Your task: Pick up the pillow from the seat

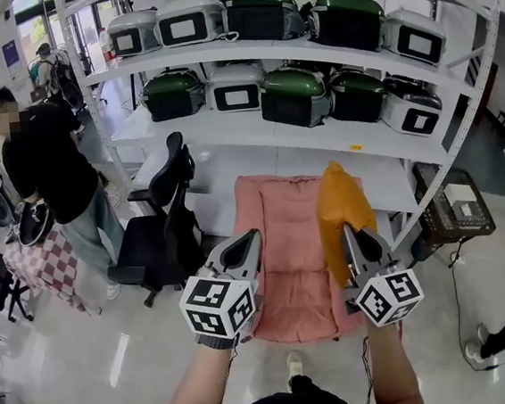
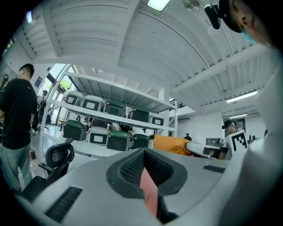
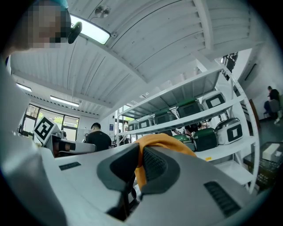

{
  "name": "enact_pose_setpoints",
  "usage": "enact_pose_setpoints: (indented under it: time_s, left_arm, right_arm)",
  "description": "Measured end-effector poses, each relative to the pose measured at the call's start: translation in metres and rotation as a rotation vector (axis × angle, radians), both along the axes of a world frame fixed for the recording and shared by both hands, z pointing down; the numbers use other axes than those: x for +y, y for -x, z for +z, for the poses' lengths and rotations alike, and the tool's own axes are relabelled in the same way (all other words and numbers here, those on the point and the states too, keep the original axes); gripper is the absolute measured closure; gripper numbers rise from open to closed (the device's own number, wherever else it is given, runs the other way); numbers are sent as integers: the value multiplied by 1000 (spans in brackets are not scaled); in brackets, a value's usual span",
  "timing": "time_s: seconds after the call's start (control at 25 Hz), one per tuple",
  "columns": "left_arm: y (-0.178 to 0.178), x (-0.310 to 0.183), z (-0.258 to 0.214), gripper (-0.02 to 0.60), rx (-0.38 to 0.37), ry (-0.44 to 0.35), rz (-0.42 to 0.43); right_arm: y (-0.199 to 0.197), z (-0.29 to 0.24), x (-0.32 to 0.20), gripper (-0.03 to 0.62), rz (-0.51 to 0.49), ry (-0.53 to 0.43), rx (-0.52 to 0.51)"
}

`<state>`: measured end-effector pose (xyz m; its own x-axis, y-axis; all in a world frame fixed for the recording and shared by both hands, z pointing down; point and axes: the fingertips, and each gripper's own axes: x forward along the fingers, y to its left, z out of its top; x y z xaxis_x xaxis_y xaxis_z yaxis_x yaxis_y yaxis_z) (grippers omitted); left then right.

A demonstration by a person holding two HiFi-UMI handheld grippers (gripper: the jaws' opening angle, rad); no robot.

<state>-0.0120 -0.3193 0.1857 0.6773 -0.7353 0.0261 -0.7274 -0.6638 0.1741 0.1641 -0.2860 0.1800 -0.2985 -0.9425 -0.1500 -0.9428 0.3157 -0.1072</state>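
Note:
An orange pillow (image 1: 343,205) hangs upright above the right side of the pink seat (image 1: 283,238), lifted off it. My right gripper (image 1: 345,230) is shut on the pillow's lower edge. In the right gripper view, orange fabric (image 3: 163,140) bulges out over the jaws and a fold runs down between them at my right gripper (image 3: 139,163). My left gripper (image 1: 253,237) hovers over the seat's left part, jaws together and holding nothing. In the left gripper view only a thin pink sliver of the seat shows at my left gripper (image 2: 143,170), and the pillow (image 2: 172,144) is at the right.
A black office chair (image 1: 161,224) stands left of the seat. A person in black (image 1: 47,164) stands further left. White shelves (image 1: 254,129) with green and white appliances rise behind the seat. A boxy device (image 1: 454,202) sits at the right. My shoe (image 1: 294,363) is on the floor below.

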Motion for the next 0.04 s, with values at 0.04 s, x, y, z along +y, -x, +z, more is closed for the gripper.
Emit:
enact_pose_setpoints:
  time_s: [0.04]
  left_arm:
    - [1,1,1,581,0,0,0]
  right_arm:
    - [1,1,1,579,0,0,0]
